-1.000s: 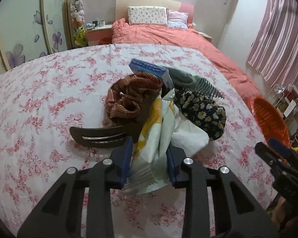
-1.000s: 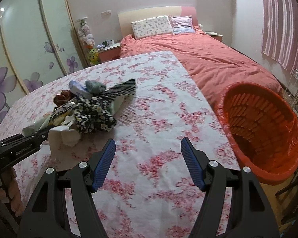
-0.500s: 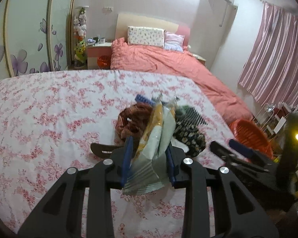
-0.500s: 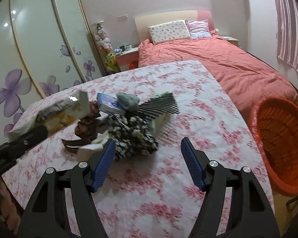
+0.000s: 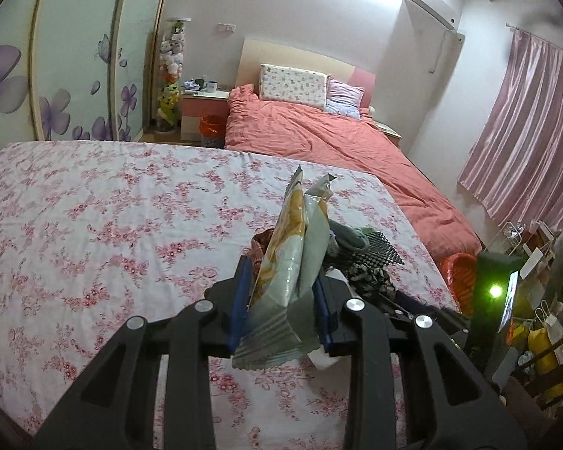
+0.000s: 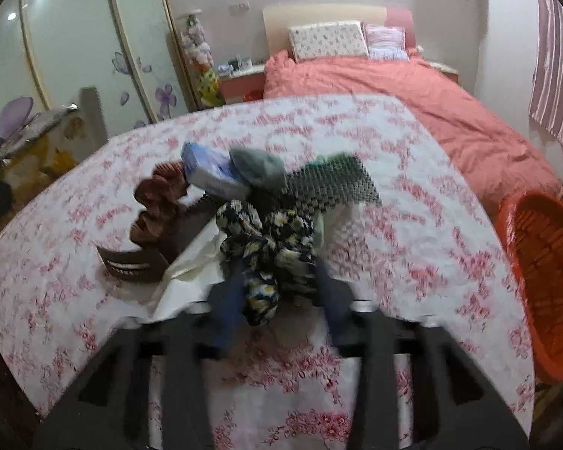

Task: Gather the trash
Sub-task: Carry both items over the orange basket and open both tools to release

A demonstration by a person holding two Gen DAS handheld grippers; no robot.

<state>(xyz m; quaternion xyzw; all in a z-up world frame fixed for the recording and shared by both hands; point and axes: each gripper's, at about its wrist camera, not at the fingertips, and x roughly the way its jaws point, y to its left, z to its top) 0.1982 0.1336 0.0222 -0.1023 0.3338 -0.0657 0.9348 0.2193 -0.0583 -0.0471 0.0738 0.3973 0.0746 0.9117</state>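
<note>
My left gripper (image 5: 281,300) is shut on a yellow and pale green snack wrapper (image 5: 292,258) and holds it high above the floral table (image 5: 112,225). The same wrapper shows at the far left of the right wrist view (image 6: 37,138). My right gripper (image 6: 277,285) is open, blurred, and its fingers stand either side of a black daisy-print cloth (image 6: 266,240) in the pile. The orange basket (image 6: 544,288) stands off the table's right edge and also shows in the left wrist view (image 5: 459,273).
The pile also holds a brown scrunched cloth (image 6: 157,202), a brown hair clip (image 6: 129,262), a blue tissue pack (image 6: 210,172), a grey sock (image 6: 259,167), a dark mesh mat (image 6: 330,183) and white paper (image 6: 191,277). A red bed (image 5: 337,146) lies behind.
My left gripper has lifted the wrapper up off the pile. My right gripper has swung left from the basket side and closed in on the daisy-print cloth.
</note>
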